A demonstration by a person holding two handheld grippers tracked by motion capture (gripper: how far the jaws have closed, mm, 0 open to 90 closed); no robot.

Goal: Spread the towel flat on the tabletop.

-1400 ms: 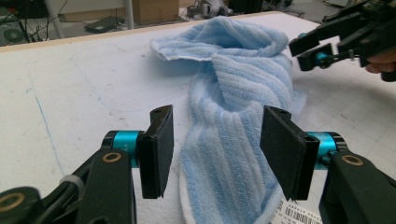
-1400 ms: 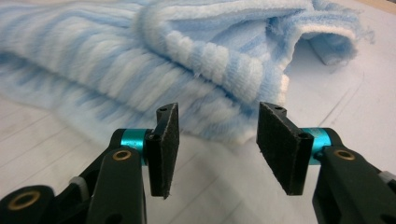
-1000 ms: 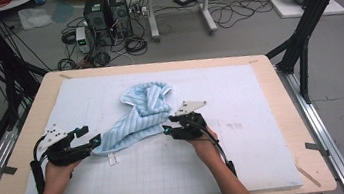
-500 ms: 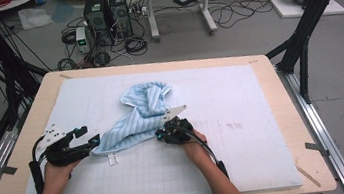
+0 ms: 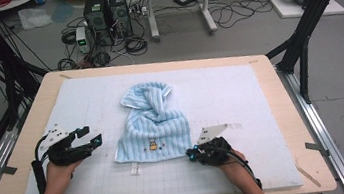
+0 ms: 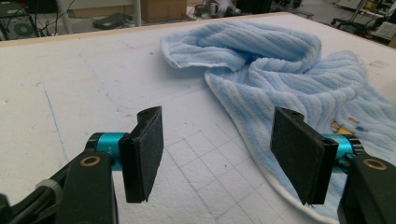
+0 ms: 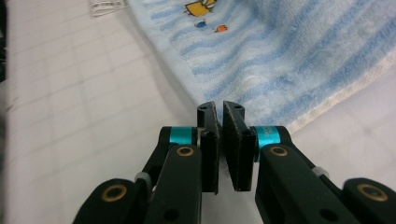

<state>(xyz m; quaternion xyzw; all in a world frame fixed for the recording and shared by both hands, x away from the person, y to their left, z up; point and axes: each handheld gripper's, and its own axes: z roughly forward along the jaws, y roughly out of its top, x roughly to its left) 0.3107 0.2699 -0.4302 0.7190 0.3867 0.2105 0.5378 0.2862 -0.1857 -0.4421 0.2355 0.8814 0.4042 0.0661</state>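
A light-blue striped towel [image 5: 156, 124] lies bunched on the white gridded mat [image 5: 258, 80], its far end folded over itself. A small embroidered picture [image 5: 152, 144] and a white label [image 5: 134, 169] sit near its front edge. My right gripper [image 5: 191, 152] is at the towel's front right corner. In the right gripper view its jaws [image 7: 219, 112] are shut on the edge of the towel [image 7: 280, 56]. My left gripper [image 5: 92, 136] rests left of the towel. It stands open [image 6: 224, 144] with bare mat between its pads, and the towel [image 6: 280, 60] lies just beyond its right pad.
The mat covers a wooden table [image 5: 292, 126] with a narrow bare rim all round. Black frame legs [image 5: 303, 34] stand at both far corners. Computer boxes [image 5: 106, 12] and cables lie on the floor behind the table.
My right gripper has moved toward the front edge and to the right, dragging the towel's corner with it. The towel has swung from a slanted strip into a broader, flatter shape. The left gripper has stayed put.
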